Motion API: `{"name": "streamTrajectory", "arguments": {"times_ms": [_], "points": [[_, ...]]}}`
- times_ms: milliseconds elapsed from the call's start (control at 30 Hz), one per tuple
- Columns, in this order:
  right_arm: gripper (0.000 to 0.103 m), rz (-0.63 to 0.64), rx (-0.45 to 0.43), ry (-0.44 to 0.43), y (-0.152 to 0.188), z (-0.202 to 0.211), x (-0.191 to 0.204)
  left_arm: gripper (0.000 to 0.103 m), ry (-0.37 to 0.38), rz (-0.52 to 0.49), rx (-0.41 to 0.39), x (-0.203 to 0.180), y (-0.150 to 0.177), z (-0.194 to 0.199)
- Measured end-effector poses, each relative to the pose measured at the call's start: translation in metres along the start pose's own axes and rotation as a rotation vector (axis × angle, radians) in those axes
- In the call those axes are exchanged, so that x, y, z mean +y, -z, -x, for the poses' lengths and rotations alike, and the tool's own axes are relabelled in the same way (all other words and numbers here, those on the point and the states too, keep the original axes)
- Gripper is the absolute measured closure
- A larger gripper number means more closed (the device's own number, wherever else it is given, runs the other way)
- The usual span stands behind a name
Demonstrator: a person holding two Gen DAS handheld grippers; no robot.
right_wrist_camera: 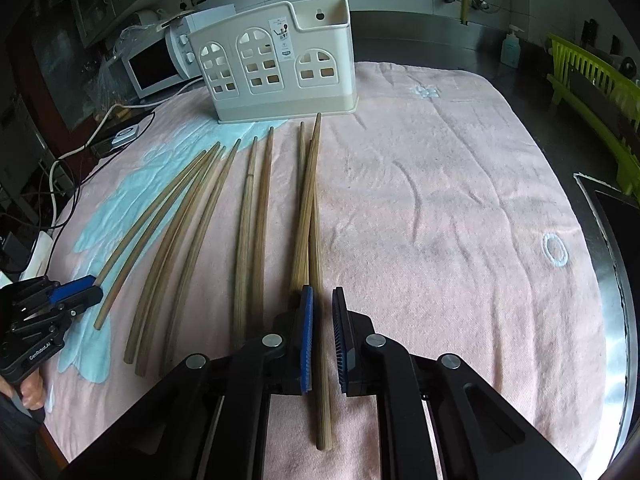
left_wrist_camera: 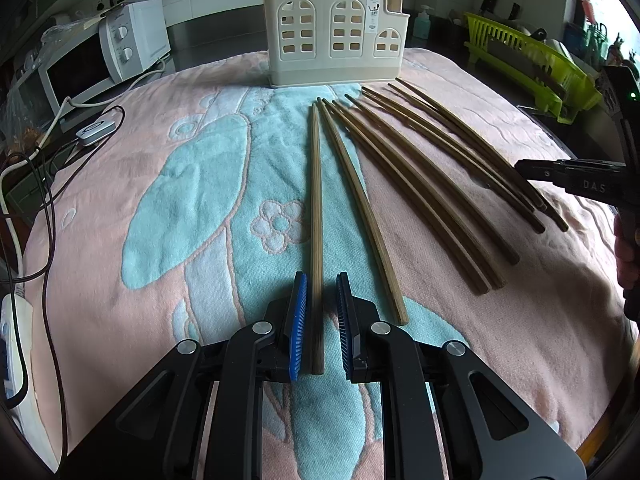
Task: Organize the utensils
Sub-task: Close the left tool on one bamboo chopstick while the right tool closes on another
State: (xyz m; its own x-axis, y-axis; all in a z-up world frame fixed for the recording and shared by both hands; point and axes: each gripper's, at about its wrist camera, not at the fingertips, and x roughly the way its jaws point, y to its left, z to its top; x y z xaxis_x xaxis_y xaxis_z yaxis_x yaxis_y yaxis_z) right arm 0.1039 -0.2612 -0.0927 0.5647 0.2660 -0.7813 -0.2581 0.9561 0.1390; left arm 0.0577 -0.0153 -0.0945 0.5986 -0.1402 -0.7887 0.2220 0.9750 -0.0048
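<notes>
Left gripper [left_wrist_camera: 322, 320], foreground of left wrist view: fingers narrowly open. The leftmost chopstick [left_wrist_camera: 316, 200] lies between them. Left blue pad sits against it; a strip of towel [left_wrist_camera: 180, 200] shows between it and the right pad. No squeeze seen. This chopstick lies flat on the towel, pointing straight to the far side.

Right gripper [right_wrist_camera: 323, 340], foreground of right wrist view: fingers drawn in close on the rightmost chopstick [right_wrist_camera: 322, 408]. Left pad is against it, right pad just beside. Read as closed on it. Its near end runs back under the gripper body. A neighbouring chopstick crosses it just beyond the pads. Whether the gripped one is off the towel: cannot tell.

Remaining chopsticks [right_wrist_camera: 262, 216] lie between those two, side by side on the towel. Far tips converge toward the holder; near ends fan apart. Some touch in pairs.

Holder [left_wrist_camera: 332, 32]: cream plastic, window-shaped cut-outs, upright at the far edge of the towel, just beyond the chopstick tips. No chopstick seen in it.

Towel: pink with pale blue pattern, spread over the dark desk [right_wrist_camera: 540, 100].

Surroundings: microwave [left_wrist_camera: 80, 72] far left with cables near it; green rack [left_wrist_camera: 520, 52] far right; soap bottle [right_wrist_camera: 511, 46] against the far wall.
</notes>
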Motion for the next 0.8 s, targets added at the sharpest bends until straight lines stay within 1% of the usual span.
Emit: {"name": "streamTrajectory", "arguments": {"times_ms": [133, 267, 400, 467, 700, 800], "points": [[0.094, 0.027, 0.007, 0.02, 0.0, -0.001, 0.002, 0.088, 0.002, -0.001, 0.0, 0.0, 0.002, 0.001], [0.094, 0.048, 0.012, 0.021, -0.001, -0.002, 0.004, 0.088, -0.007, -0.001, 0.002, -0.001, 0.001, 0.001], [0.094, 0.1, 0.012, 0.053, -0.007, -0.007, 0.013, 0.088, -0.009, 0.002, 0.002, -0.002, 0.002, 0.001], [0.096, 0.112, 0.017, 0.047, -0.008, -0.007, 0.014, 0.088, -0.009, 0.001, 0.003, -0.002, 0.002, 0.002], [0.096, 0.145, 0.028, 0.052, -0.004, -0.005, 0.015, 0.088, -0.005, -0.001, 0.002, -0.001, 0.002, 0.002], [0.096, 0.111, 0.034, 0.028, -0.006, -0.005, 0.01, 0.088, -0.003, 0.006, 0.005, -0.001, 0.002, 0.002]]}}
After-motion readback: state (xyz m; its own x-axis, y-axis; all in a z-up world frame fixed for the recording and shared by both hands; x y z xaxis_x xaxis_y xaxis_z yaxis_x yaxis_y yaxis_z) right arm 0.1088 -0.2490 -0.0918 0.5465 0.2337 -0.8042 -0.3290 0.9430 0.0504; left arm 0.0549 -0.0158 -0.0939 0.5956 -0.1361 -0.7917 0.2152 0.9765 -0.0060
